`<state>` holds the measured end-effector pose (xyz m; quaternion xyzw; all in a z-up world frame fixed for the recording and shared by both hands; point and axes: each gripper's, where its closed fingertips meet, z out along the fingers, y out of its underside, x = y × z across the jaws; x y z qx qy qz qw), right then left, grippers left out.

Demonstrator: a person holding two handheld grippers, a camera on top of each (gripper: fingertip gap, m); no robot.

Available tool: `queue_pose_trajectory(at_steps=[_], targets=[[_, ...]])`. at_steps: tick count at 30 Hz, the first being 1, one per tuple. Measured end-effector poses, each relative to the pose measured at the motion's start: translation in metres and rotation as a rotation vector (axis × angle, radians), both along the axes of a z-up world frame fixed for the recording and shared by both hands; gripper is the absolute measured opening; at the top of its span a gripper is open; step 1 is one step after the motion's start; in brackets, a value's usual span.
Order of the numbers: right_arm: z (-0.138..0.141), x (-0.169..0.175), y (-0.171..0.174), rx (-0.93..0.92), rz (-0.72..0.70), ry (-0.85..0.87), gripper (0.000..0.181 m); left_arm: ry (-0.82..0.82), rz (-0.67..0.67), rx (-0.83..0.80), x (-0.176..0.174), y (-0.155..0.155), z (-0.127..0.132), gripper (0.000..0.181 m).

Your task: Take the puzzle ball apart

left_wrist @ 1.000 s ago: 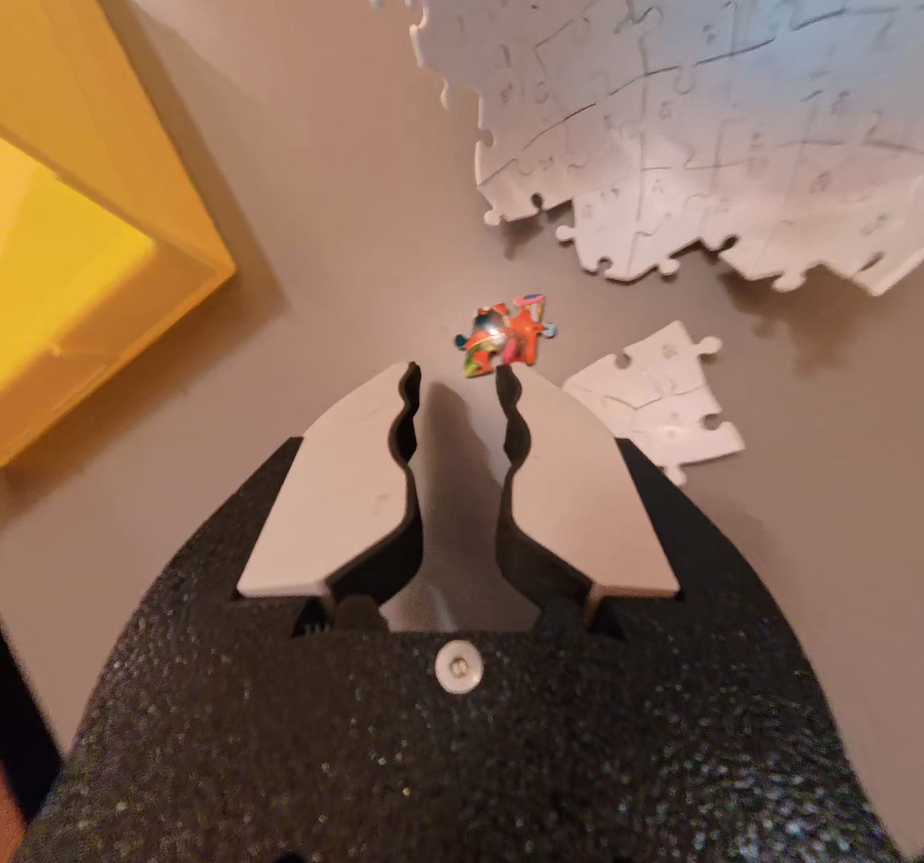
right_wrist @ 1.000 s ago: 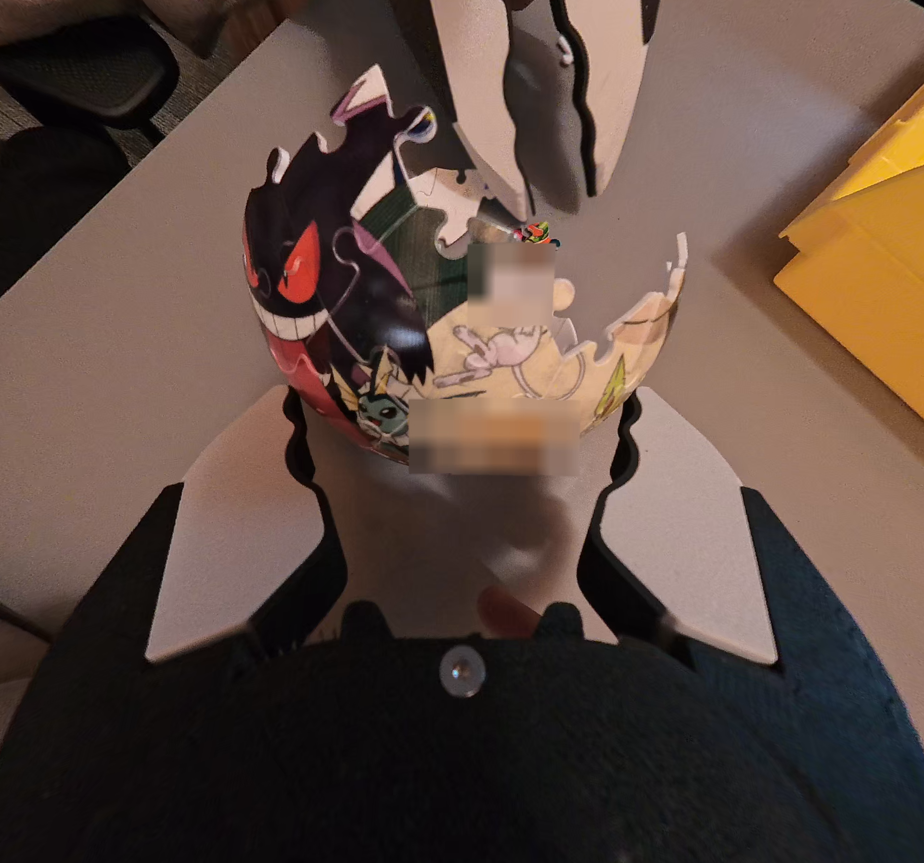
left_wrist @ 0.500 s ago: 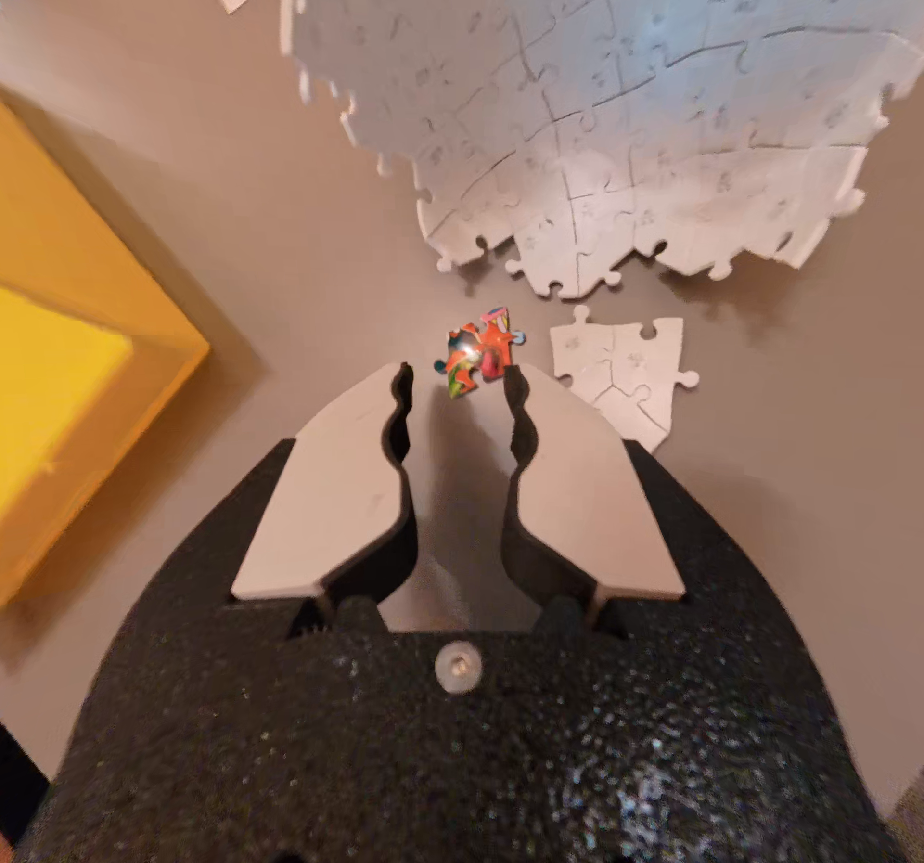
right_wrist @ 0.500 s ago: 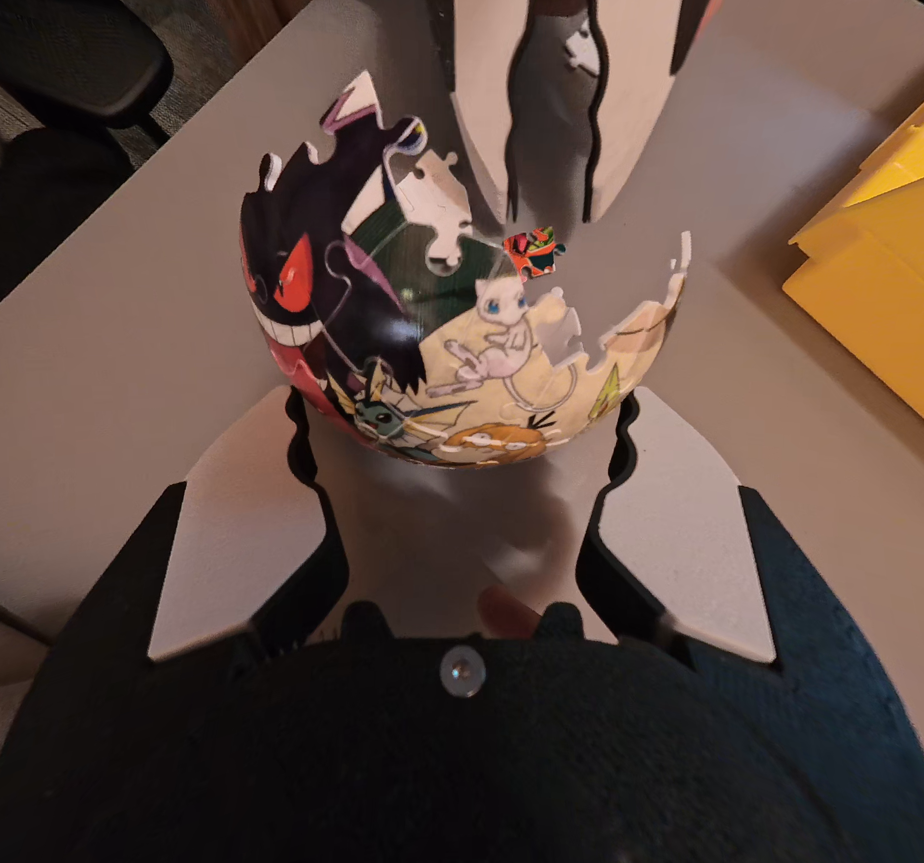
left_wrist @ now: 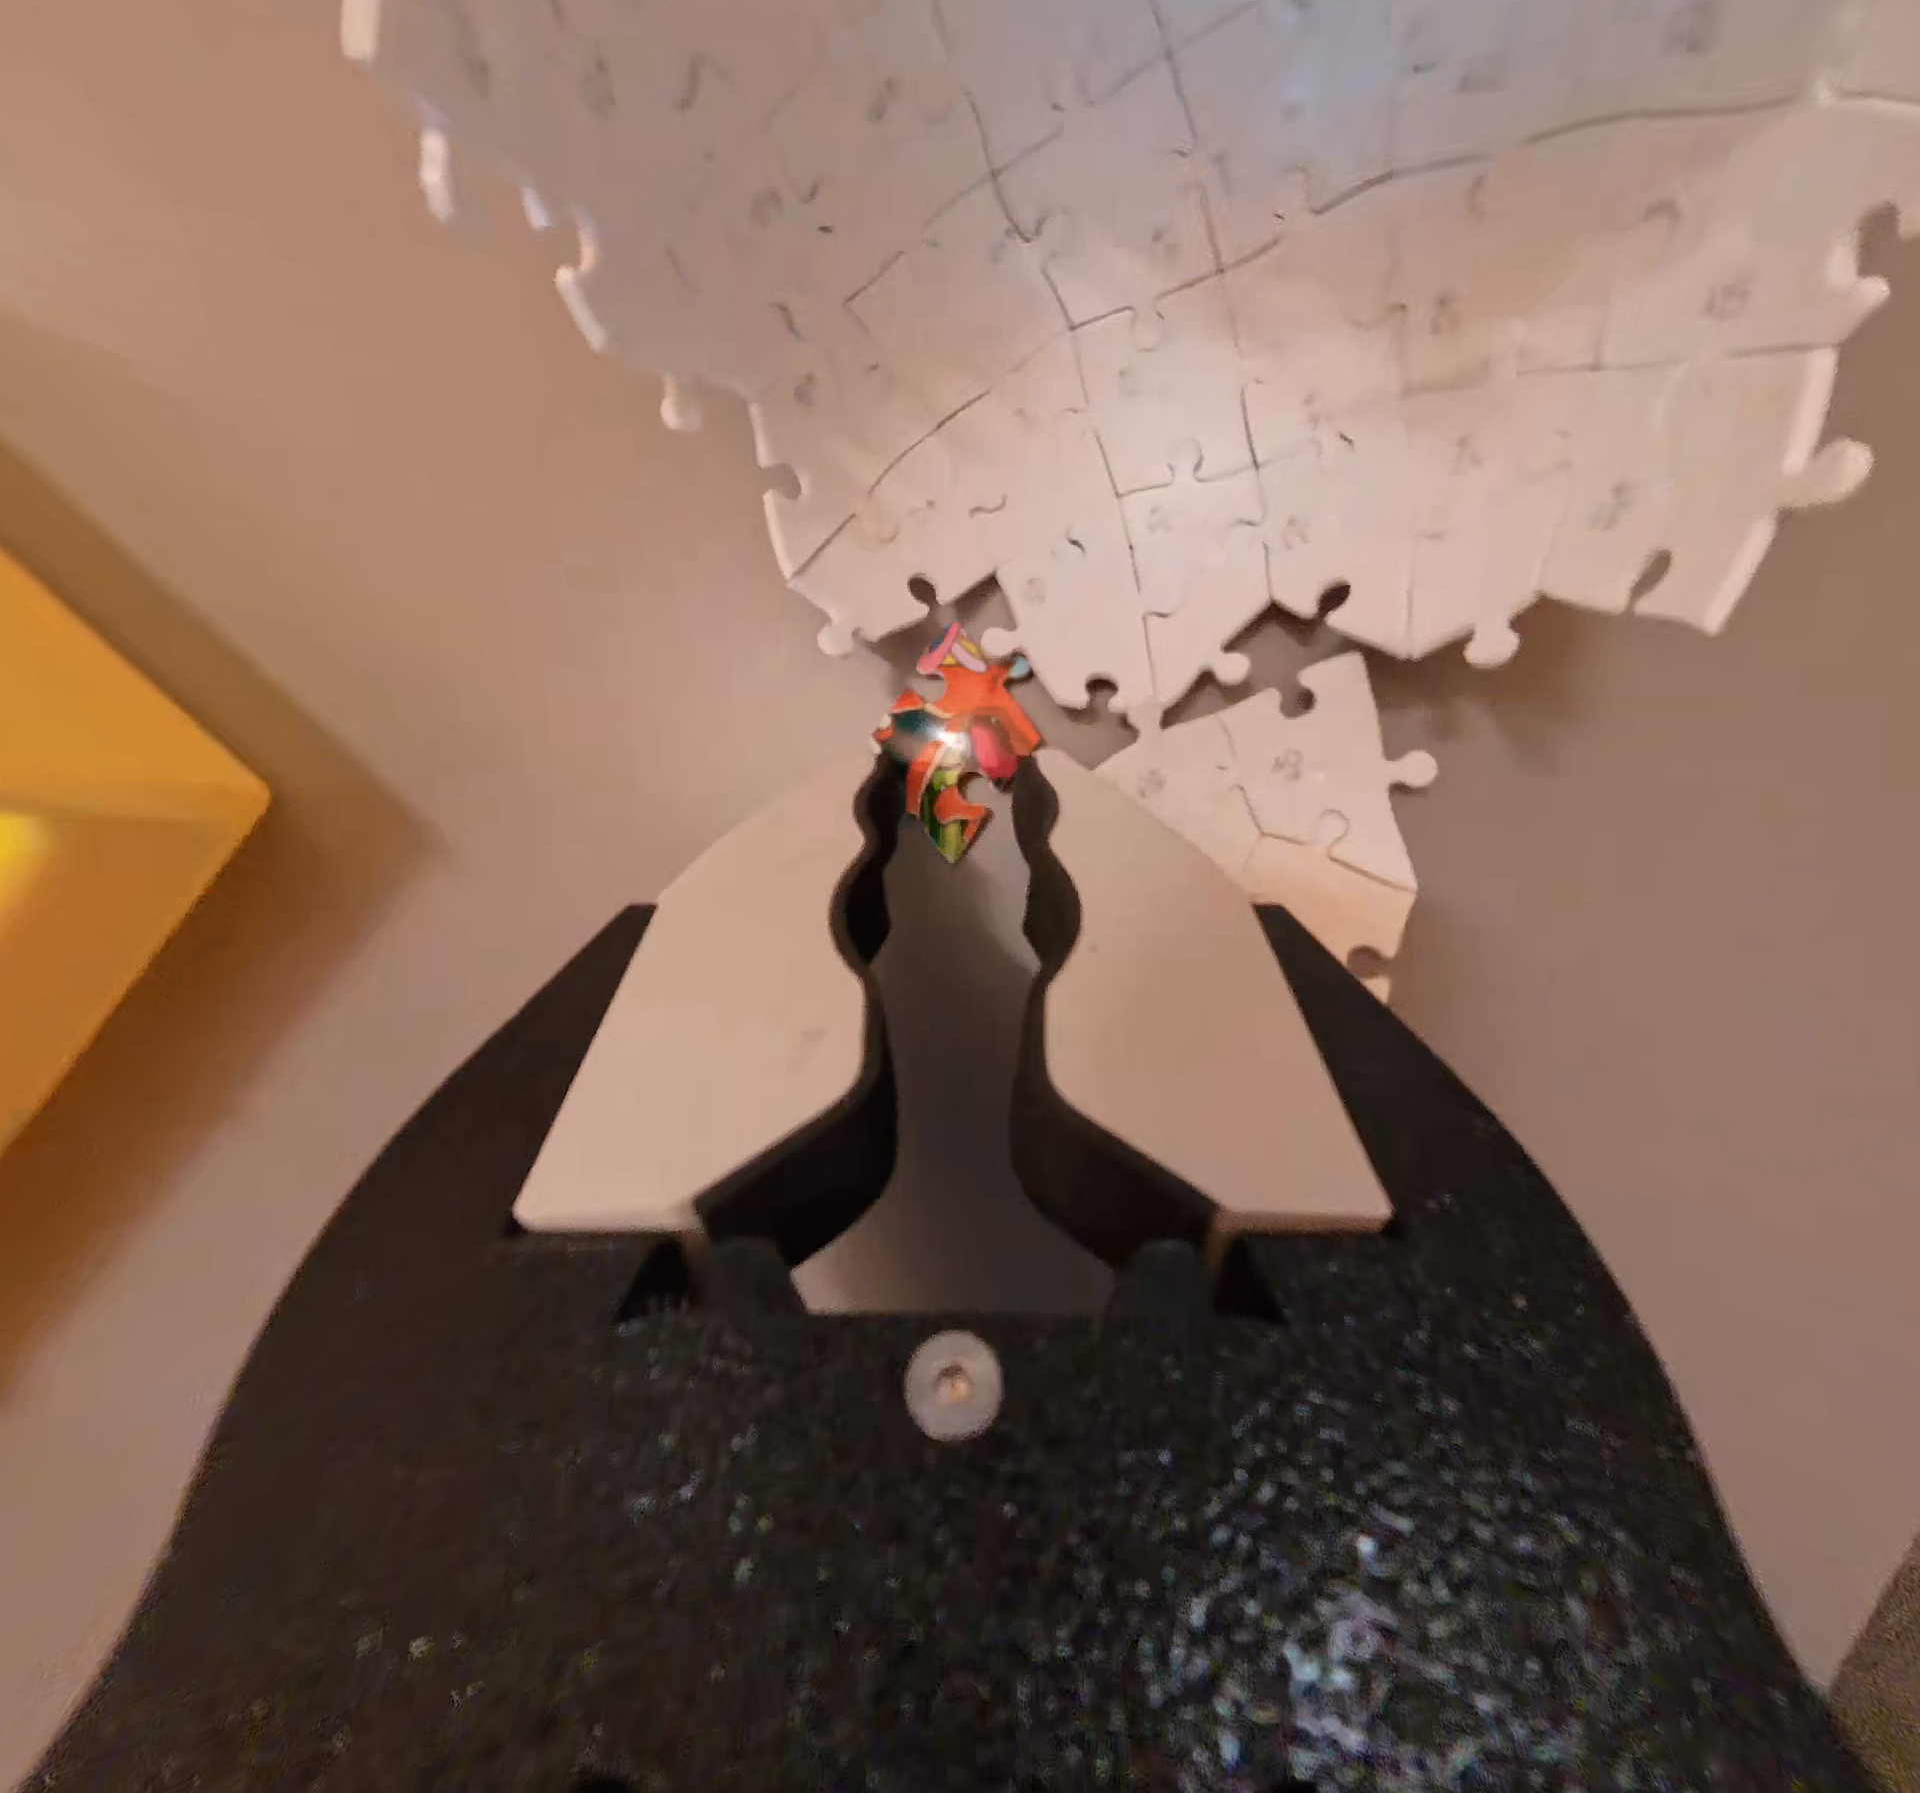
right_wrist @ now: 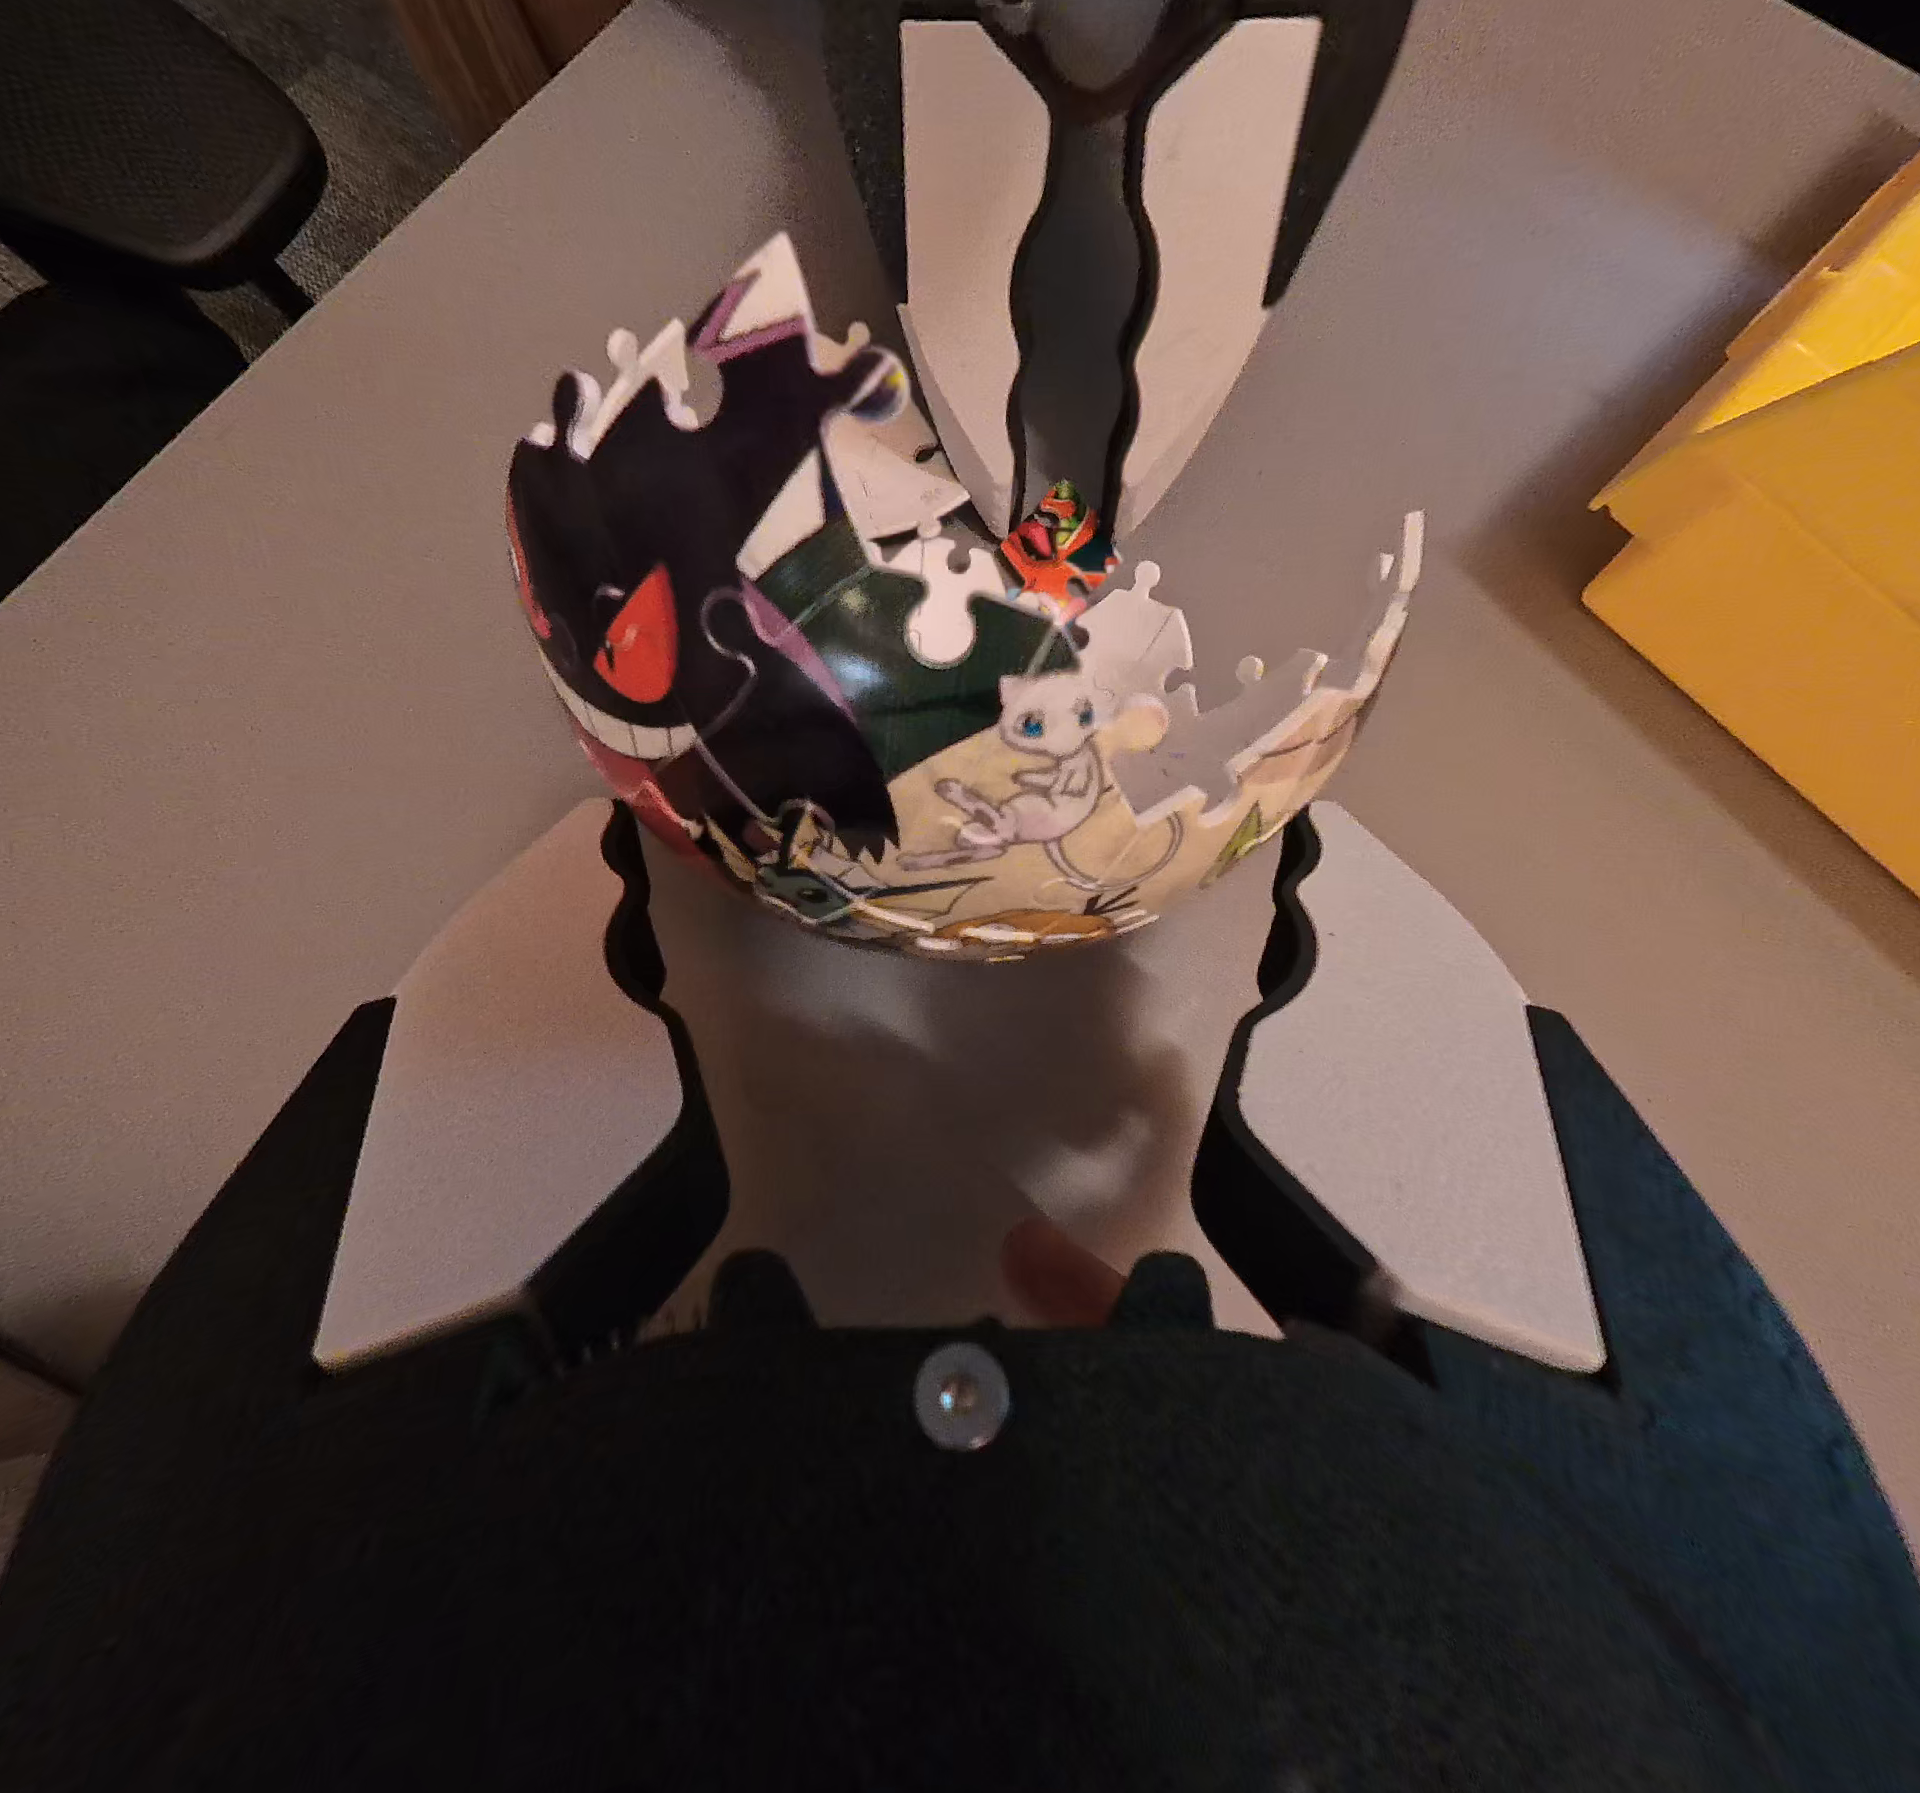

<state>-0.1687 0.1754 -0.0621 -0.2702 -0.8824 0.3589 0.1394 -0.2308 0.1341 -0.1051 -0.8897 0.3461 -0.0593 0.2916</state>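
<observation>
I have brought the left gripper (left_wrist: 954,787) down; its narrowed fingertips now flank the loose piece (left_wrist: 961,741).

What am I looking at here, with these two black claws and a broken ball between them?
There is no robot arm: a person holds a hand-held gripper in each hand, each with a camera looking along its two fingers. The left wrist view shows the left hand-held gripper, its tips on either side of a small colourful puzzle piece on the grey table. I cannot tell whether the piece is pinched. Beyond it are the white inside of the puzzle ball, an open shell, and a loose white cluster of pieces. The right wrist view faces the other way: the right hand-held gripper is open, its fingers flanking the shell's printed outside. A yellow bin stands aside.
</observation>
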Motion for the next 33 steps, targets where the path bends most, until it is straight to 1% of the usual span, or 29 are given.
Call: queue_pose_trajectory(at_steps=[3,5,6,8,11,12,13,15,17,20,23,26,29,31,33], targets=[[0.0,0.0,0.0,-0.004,-0.002,0.001,0.115,-0.011,0.17,-0.027,-0.005,-0.007,0.0,0.021],[0.0,0.0,0.0,0.0,-0.002,0.002,0.114,-0.096,0.272,-0.093,-0.003,-0.015,0.002,0.021],[0.001,0.0,0.0,0.001,-0.002,0.003,0.114,-0.167,0.316,-0.139,0.0,-0.02,0.004,0.021],[0.001,0.0,-0.001,0.003,-0.002,0.004,0.114,-0.358,0.422,-0.251,0.006,-0.028,0.01,0.02],[0.003,0.0,-0.003,0.006,0.003,0.01,0.114,-0.748,0.571,-0.478,0.018,-0.036,0.025,0.021],[0.003,0.0,-0.004,0.006,0.004,0.011,0.114,-0.82,0.624,-0.522,0.015,-0.036,0.026,0.021],[0.003,0.0,-0.005,0.007,0.008,0.011,0.114,-0.85,0.678,-0.526,0.008,-0.035,0.023,0.02],[0.004,0.001,-0.006,0.009,0.013,0.013,0.114,-0.855,0.784,-0.507,-0.008,-0.034,0.016,0.021],[0.004,0.0,-0.007,0.005,0.014,0.014,0.113,-0.908,0.861,-0.493,-0.016,-0.032,0.015,0.022],[0.005,0.0,-0.008,0.005,0.02,0.021,0.113,-0.921,0.925,-0.446,-0.025,-0.03,0.014,0.025],[0.005,-0.001,-0.009,0.01,0.022,0.024,0.113,-0.866,0.979,-0.358,-0.037,-0.027,0.014,0.025],[0.005,-0.001,-0.01,0.01,0.025,0.026,0.113,-0.739,0.958,-0.281,-0.042,-0.028,0.017,0.03],[0.005,-0.001,-0.009,0.019,0.026,0.028,0.113,-0.576,0.917,-0.12,-0.047,-0.025,0.03,0.036],[0.005,-0.001,-0.01,0.021,0.028,0.031,0.113,-0.526,0.808,0.017,-0.026,-0.018,0.054,0.04],[0.004,-0.002,-0.01,0.023,0.027,0.034,0.113,-0.502,0.663,0.147,0.011,-0.005,0.075,0.034]])
